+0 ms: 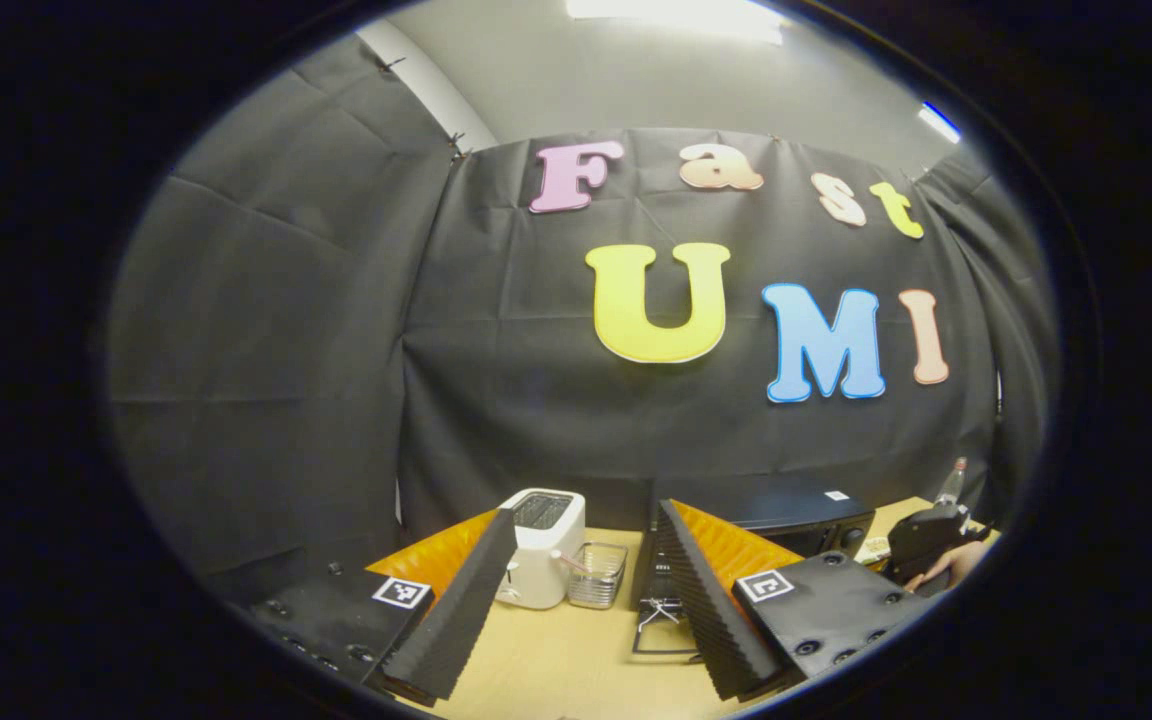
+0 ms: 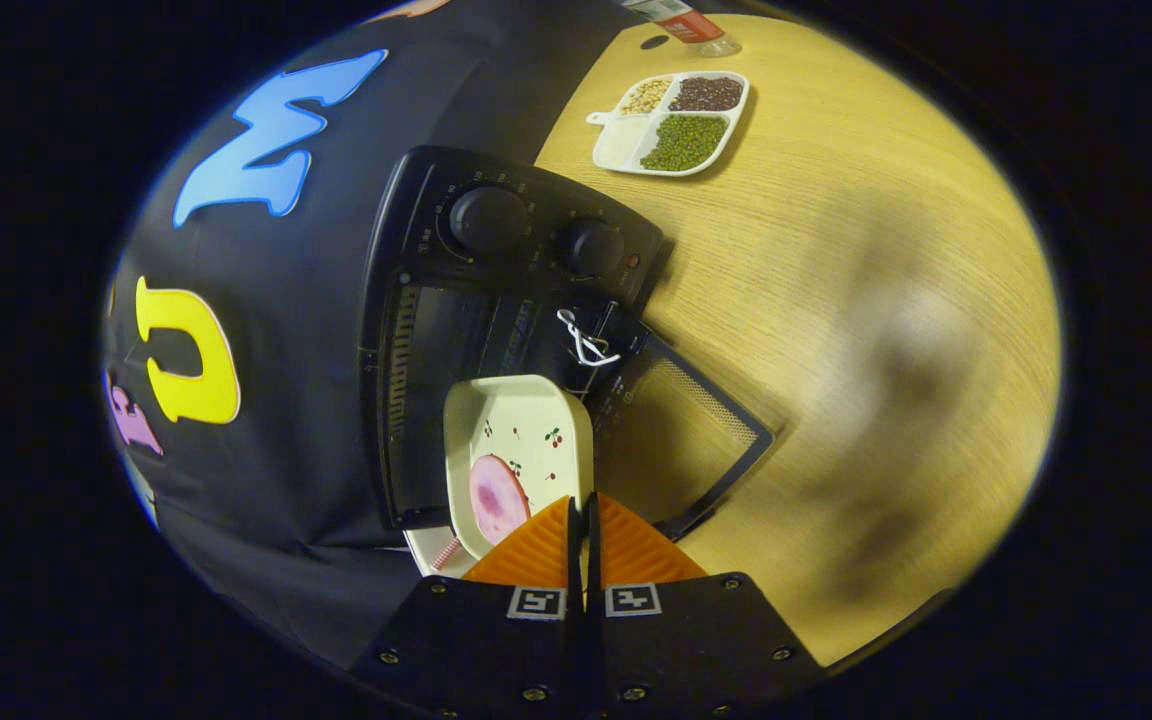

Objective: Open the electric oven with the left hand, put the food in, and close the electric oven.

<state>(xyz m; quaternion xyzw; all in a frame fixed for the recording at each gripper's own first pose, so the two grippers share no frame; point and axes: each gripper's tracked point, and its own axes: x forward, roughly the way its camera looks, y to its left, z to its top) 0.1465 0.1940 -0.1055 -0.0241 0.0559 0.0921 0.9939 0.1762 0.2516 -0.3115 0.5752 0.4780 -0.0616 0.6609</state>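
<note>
Plate (image 2: 526, 440) near edge hidden — right gripper (image 2: 581, 505) clamps it.

I see my left gripper (image 1: 576, 600) and right gripper (image 2: 582, 530) built alike: black base plates studded with round screws, a square black-and-white marker tag on each plate, and ridged, sawtooth-edged wedge jaws rising from them.

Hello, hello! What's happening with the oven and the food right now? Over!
Left gripper open, held back. Right gripper shut on plate of food, at the oven mouth. Door open. Nothing blocking.
</note>
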